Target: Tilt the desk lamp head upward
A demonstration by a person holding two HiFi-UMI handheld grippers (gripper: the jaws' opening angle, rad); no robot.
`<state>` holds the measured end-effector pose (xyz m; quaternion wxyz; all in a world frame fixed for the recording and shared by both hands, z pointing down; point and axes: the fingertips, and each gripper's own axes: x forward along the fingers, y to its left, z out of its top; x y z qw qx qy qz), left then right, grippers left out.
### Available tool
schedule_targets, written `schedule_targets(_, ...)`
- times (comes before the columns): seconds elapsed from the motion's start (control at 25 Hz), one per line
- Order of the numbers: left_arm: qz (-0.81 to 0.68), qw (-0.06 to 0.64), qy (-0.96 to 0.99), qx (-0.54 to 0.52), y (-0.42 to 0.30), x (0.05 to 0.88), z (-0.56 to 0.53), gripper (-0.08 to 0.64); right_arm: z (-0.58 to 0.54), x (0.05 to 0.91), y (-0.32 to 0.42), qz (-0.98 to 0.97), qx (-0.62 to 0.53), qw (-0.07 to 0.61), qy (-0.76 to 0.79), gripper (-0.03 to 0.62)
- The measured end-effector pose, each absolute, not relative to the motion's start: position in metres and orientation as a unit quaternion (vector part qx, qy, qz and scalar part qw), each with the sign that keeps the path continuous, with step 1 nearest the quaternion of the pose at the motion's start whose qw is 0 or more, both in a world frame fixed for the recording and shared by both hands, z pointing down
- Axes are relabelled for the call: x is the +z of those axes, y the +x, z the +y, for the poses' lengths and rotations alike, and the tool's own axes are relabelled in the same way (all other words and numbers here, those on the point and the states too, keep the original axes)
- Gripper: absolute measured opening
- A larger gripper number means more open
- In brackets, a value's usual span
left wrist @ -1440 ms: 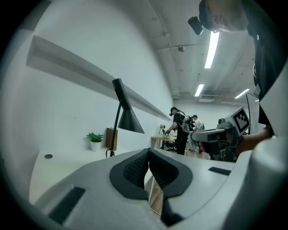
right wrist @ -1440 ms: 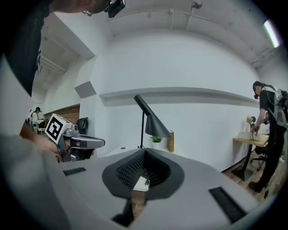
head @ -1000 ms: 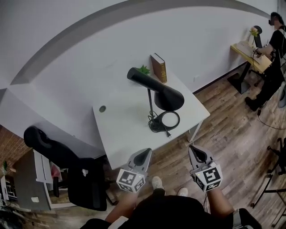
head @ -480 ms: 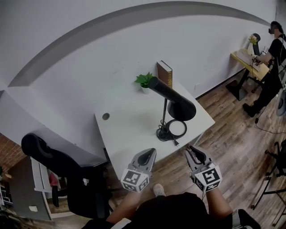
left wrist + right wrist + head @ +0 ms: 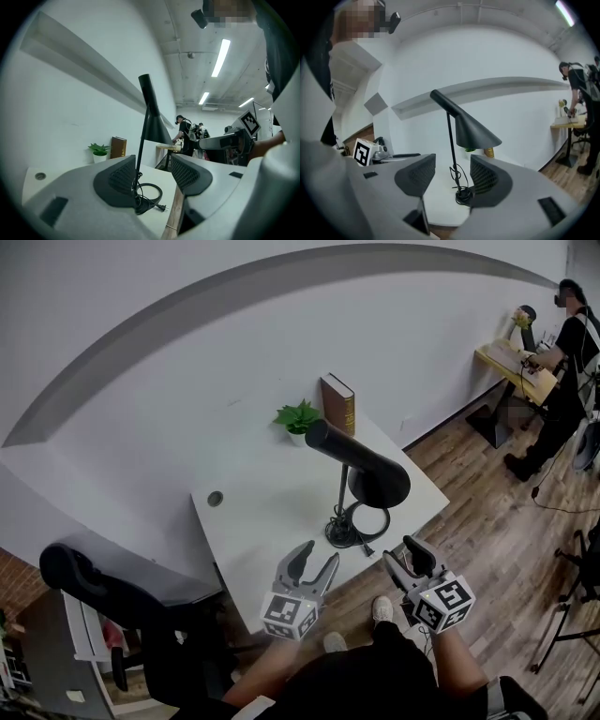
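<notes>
A black desk lamp stands on the white desk point(image 5: 262, 521), its cone head point(image 5: 363, 463) angled downward on a thin stem above the round base point(image 5: 341, 534). The lamp head point(image 5: 150, 115) shows past the jaws in the left gripper view, and the lamp head point(image 5: 471, 130) likewise in the right gripper view. My left gripper point(image 5: 317, 563) and right gripper point(image 5: 405, 559) hover at the desk's front edge, short of the lamp. Both have just been opening their jaws and stand open with nothing between them.
At the back of the desk are a brown book point(image 5: 338, 404) and a small potted plant point(image 5: 298, 417). The lamp's cable point(image 5: 371, 520) coils beside its base. A black office chair point(image 5: 103, 587) stands left of the desk. A person point(image 5: 565, 352) works at another desk far right.
Both grippers' jaws went from shut to open. Both grippers moved forward toward the desk's front edge, and the lamp now sits closer in the head view.
</notes>
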<state>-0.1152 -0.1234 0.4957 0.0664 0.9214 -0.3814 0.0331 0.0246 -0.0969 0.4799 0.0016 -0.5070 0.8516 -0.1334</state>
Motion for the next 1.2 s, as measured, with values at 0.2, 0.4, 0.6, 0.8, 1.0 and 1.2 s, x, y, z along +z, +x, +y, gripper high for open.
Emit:
schedule_targets(0.2,-0.389,0.064,0.917,0.055,-0.099,0.504,-0.153,0.225,-0.130,0.489,0.047,0.842,-0.250,0.102,-0.467,0.212)
schedule_targets(0.4,-0.378,0.078,0.920,0.071,-0.078,0.516,-0.175,0.224,-0.164,0.494,0.077,0.794,-0.385,0.262,-0.391,0.230)
schedule_targets(0.6,-0.400,0.071,0.910,0.087,-0.072,0.523,-0.197,0.225,-0.193,0.499,0.090,0.763,-0.443,0.320,-0.344,0.230)
schedule_targets(0.8,-0.410,0.061,0.905,0.100,-0.063,0.527,-0.213,0.222,-0.211,0.501,0.095,0.726,-0.496,0.377,-0.291,0.230)
schedule_targets(1.0,-0.417,0.045,0.901,0.115,-0.053,0.530,-0.227,0.221,-0.226,0.499,0.098,0.697,-0.526,0.419,-0.248,0.230)
schedule_targets(1.2,-0.437,0.029,0.891,0.121,-0.051,0.530,-0.238,0.142,-0.232,0.490,0.105,0.696,-0.521,0.444,-0.217,0.213)
